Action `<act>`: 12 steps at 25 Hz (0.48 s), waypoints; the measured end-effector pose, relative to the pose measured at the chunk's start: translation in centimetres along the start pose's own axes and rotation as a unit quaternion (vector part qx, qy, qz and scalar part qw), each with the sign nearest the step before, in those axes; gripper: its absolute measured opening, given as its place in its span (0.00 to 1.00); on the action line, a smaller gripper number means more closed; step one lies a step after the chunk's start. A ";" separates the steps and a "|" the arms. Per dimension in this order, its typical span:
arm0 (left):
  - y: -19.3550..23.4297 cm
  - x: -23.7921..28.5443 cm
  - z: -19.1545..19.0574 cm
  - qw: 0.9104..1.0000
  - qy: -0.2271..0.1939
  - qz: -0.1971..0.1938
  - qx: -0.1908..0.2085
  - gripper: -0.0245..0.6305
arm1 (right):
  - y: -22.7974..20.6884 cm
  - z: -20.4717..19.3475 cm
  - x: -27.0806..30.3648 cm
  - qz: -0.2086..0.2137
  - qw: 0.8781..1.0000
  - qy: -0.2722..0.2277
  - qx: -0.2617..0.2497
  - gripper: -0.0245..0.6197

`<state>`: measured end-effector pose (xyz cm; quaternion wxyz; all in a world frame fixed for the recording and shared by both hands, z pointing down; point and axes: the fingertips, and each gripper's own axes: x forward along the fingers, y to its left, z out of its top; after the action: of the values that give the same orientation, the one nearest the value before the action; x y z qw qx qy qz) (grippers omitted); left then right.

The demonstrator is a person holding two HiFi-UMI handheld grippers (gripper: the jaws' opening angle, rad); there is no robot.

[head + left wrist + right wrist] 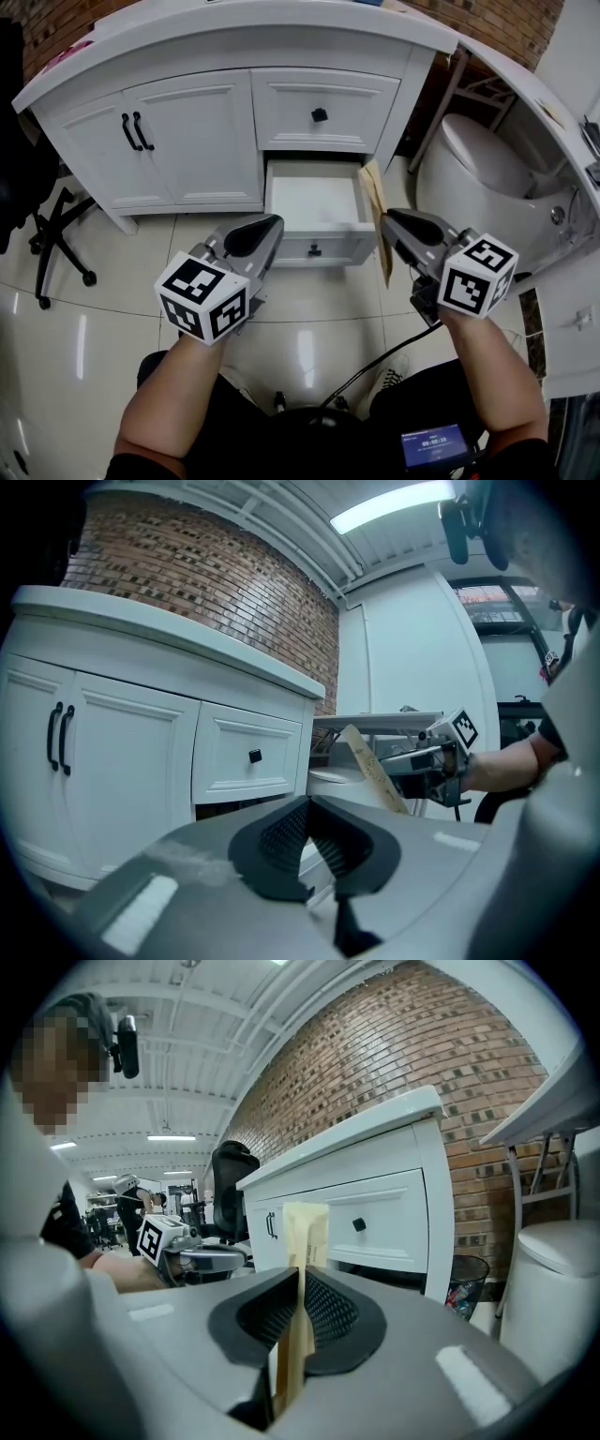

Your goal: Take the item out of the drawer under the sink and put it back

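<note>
At the far left an office chair stands on the glossy tiled floor, well apart from the work. The white vanity fills the top of the head view, its two doors closed; the tiles in front of them lie bare.

The left gripper hovers over the floor just beside the open drawer's front left corner. In the left gripper view, the left gripper has its jaws pressed together at the tips with nothing between them.

The drawer under the sink is pulled out toward the person, and the part of its white inside that shows is bare. Its front panel sits between the two grippers.

A flat tan envelope is outside the drawer, just beside its right wall; whether the two touch is not clear. It stands on edge, thin side up. Its long axis runs along the jaws, the free end pointing toward the vanity. From the left gripper view the envelope slants, upper end nearer the vanity.

The right gripper pinches the near end. In its own view, the right gripper shows both jaws clamped on the envelope.

To the right, a white toilet stands near, leaving a narrow lane of floor.
</note>
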<state>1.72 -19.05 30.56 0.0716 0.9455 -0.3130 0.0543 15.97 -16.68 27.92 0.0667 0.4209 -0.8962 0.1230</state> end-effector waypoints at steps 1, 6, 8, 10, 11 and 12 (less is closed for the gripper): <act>0.0 0.0 0.0 1.000 0.000 0.001 0.002 0.05 | 0.0 0.0 0.0 0.000 1.000 0.000 0.000 0.08; -0.2 -0.1 -0.1 1.000 0.002 -0.007 -0.001 0.05 | -0.2 -0.3 0.1 0.000 1.000 0.007 -0.001 0.08; -0.1 -0.1 -0.1 1.000 -0.002 -0.008 -0.008 0.05 | -0.4 -0.5 0.1 -0.002 1.000 0.009 0.000 0.08; 0.1 -0.2 -0.1 1.000 -0.003 -0.003 -0.009 0.05 | -0.5 -0.5 0.0 -0.003 1.000 0.008 0.001 0.08; 0.2 -0.2 -0.1 1.000 -0.003 -0.001 -0.008 0.05 | -0.6 -0.5 0.0 -0.004 1.000 0.008 0.002 0.08; 0.2 -0.2 -0.1 1.000 -0.002 0.001 -0.008 0.05 | -0.6 -0.4 0.0 -0.004 1.000 0.008 0.002 0.08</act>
<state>1.40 -19.11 30.68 0.0789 0.9447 -0.3144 0.0495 16.42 -16.92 28.44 0.0731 0.4235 -0.8939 0.1276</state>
